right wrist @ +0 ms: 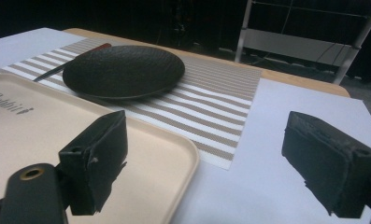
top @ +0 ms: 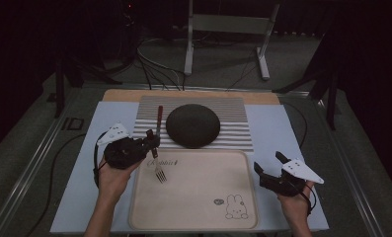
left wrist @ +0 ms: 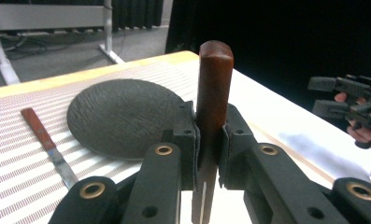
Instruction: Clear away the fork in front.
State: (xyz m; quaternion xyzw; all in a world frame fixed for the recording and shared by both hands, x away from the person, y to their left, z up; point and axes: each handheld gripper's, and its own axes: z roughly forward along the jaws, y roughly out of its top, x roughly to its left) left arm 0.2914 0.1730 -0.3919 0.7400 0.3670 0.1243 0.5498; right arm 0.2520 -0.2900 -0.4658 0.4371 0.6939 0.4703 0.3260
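Observation:
My left gripper (top: 153, 142) is shut on the brown wooden handle of a fork (left wrist: 214, 88). The handle stands up between the jaws, and the fork's tines (top: 160, 174) hang over the near-left part of a beige tray (top: 203, 182). A knife (top: 159, 118) with a red-brown handle lies on the striped placemat (top: 233, 118), left of a dark round plate (top: 192, 126). My right gripper (top: 267, 161) is held beside the tray's right edge. Its jaws stand wide open around nothing, as the right gripper view (right wrist: 211, 158) shows.
The tray carries a rabbit drawing (top: 235, 207) at its near right. A pale sheet (top: 277, 128) covers the table under the placemat and tray. Beyond the table's far edge are a metal stand (top: 228, 24) and cables on the floor (top: 154, 69).

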